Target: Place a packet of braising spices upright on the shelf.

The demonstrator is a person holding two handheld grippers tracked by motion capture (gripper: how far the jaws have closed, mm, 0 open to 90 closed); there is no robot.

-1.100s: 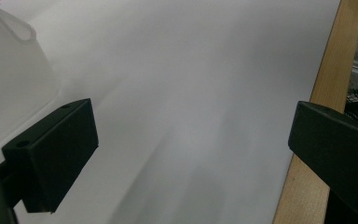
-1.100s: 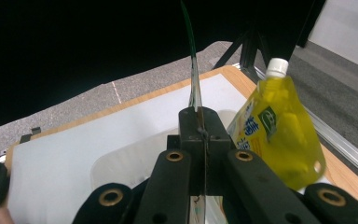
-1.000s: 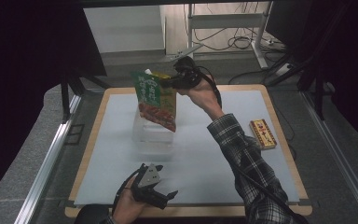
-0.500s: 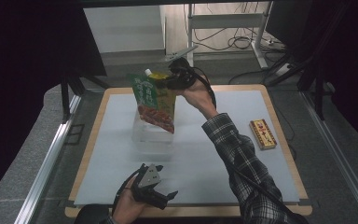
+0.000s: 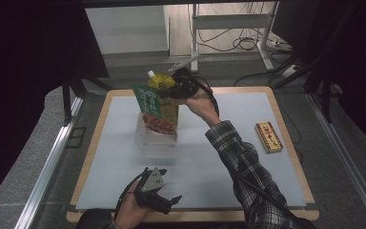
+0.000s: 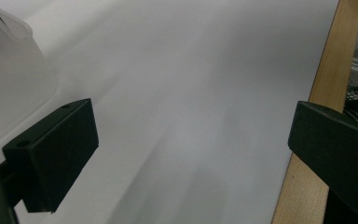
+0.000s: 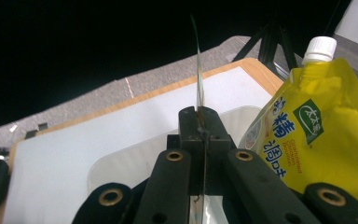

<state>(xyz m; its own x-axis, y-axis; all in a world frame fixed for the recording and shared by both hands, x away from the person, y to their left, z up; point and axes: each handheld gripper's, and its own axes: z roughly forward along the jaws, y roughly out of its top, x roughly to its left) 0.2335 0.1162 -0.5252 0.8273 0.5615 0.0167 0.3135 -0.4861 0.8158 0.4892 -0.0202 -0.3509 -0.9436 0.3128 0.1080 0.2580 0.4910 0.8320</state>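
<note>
In the high view, the right claw [image 5: 175, 90] is raised above the far half of the worktop [image 5: 228, 162], its jaws pressed together on the upper edge of a flat green food packet [image 5: 153, 109] printed with a reddish dish on its lower part. The packet hangs tilted from that grip, its lower end over a clear plastic container [image 5: 157, 143] that stands on the pale mat near the middle of the worktop. Just behind the packet, a yellow spouted pouch [image 5: 167, 95] with a white cap rises out of the same container. The right gripper view looks along the closed jaws of the right claw [image 7: 199, 122]: the thin edge of the green food packet [image 7: 198, 70] is pinched between them and stands up as a narrow line, the yellow spouted pouch [image 7: 317, 135] lies just to one side, and the rim of the clear plastic container [image 7: 121, 163] shows below. The left claw [image 5: 164, 202] rests low at the near edge of the worktop, held in the person's left hand, well apart from the container. In the left gripper view, the left claw [image 6: 191, 154] is spread wide with nothing between its jaws, above the bare mat, with a corner of the clear plastic container [image 6: 14, 60] at the upper left. A flat red-and-yellow box [image 5: 269, 137] lies near the worktop's right edge, well apart from both claws.
</note>
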